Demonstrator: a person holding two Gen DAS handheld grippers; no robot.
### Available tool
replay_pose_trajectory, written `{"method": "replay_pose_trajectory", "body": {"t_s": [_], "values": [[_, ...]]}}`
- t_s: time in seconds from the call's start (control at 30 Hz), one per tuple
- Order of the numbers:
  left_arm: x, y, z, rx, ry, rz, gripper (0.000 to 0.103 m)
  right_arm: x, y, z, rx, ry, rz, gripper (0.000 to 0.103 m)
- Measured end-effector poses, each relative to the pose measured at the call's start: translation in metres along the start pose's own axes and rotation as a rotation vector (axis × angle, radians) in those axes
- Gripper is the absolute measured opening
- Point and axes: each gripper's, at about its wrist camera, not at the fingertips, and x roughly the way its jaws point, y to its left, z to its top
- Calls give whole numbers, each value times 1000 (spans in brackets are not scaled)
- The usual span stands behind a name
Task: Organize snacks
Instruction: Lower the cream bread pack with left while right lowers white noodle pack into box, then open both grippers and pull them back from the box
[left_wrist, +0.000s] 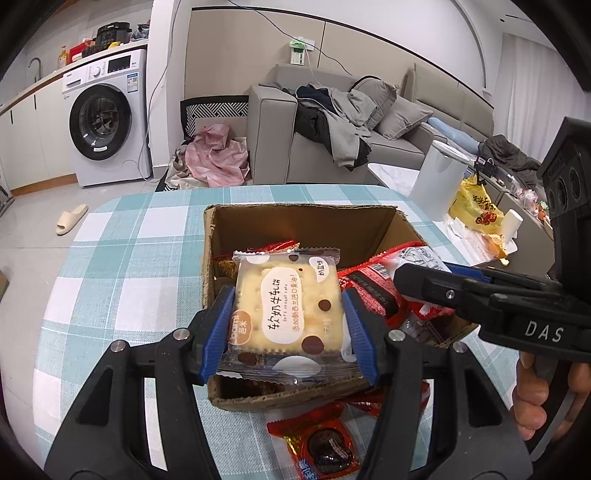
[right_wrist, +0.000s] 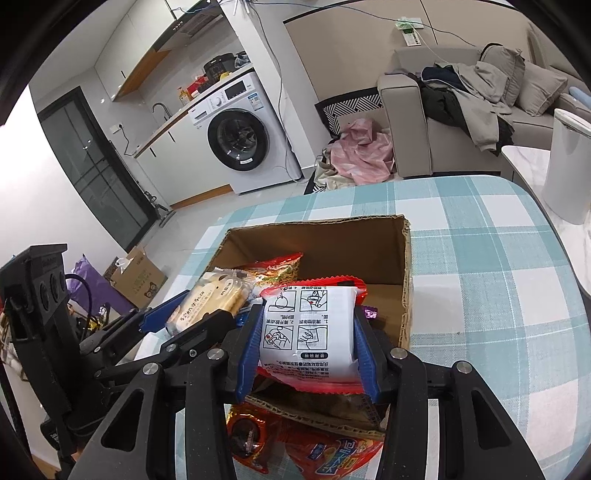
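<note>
Snacks are held by both grippers above an open cardboard box (left_wrist: 221, 236) that stands on a counter (left_wrist: 122, 236) covered with a teal-and-white checked cloth. The left gripper (left_wrist: 290, 328) has its jaws closed on a clear-wrapped biscuit pack (left_wrist: 288, 310) — pale yellow crackers with brown dots and a white label — and the blue pads (left_wrist: 216, 332) press on its two side edges. The pack is held flat over the near-left part of the box, above the near wall. The right gripper (right_wrist: 304, 350) has its jaws drawn narrow onto a red packet (right_wrist: 308, 328) whose white back panel, printed with instruction drawings, faces the camera; the packet is held over the near edge of the box, its red seam hanging below the pads. In the left wrist view the right gripper (left_wrist: 406, 280) enters from the right, and part of the hand (left_wrist: 532, 398) holding it is seen at the lower right edge. In the right wrist view the left gripper and its biscuit pack (right_wrist: 207, 302) are seen just beside the red packet, to the left of it.

Inside the box lie more snacks — an orange-red bag (right_wrist: 273, 269) against the far-left side and other red wrappers (left_wrist: 373, 291) on the right. On the cloth in front of the box lie a red pouch with a dark round window (left_wrist: 325, 443) and a red bag with blue lettering (right_wrist: 332, 454).

A washing machine (left_wrist: 107, 122), a grey sofa (left_wrist: 280, 122) piled with clothes and a white cylindrical bin (left_wrist: 439, 177) are seen beyond the counter.
</note>
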Motion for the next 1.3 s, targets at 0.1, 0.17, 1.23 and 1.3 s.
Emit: {"method": "replay_pose_trajectory", "body": {"t_s": [0.1,0.17,1.23,1.3], "values": [[6,-1,1,5,9,0,55,3,-2,1,3,1,-7,46],[10,-2,1,7,8,7,55,5,-3,2,6,-2,-7,46],[-68,0,-48,29,-73,51,102,-44,-2,-46,-83,-78,-26,102],[-73,-2,-55,34,-71,49,102,-45,-3,-51,-75,-82,-29,102]]}}
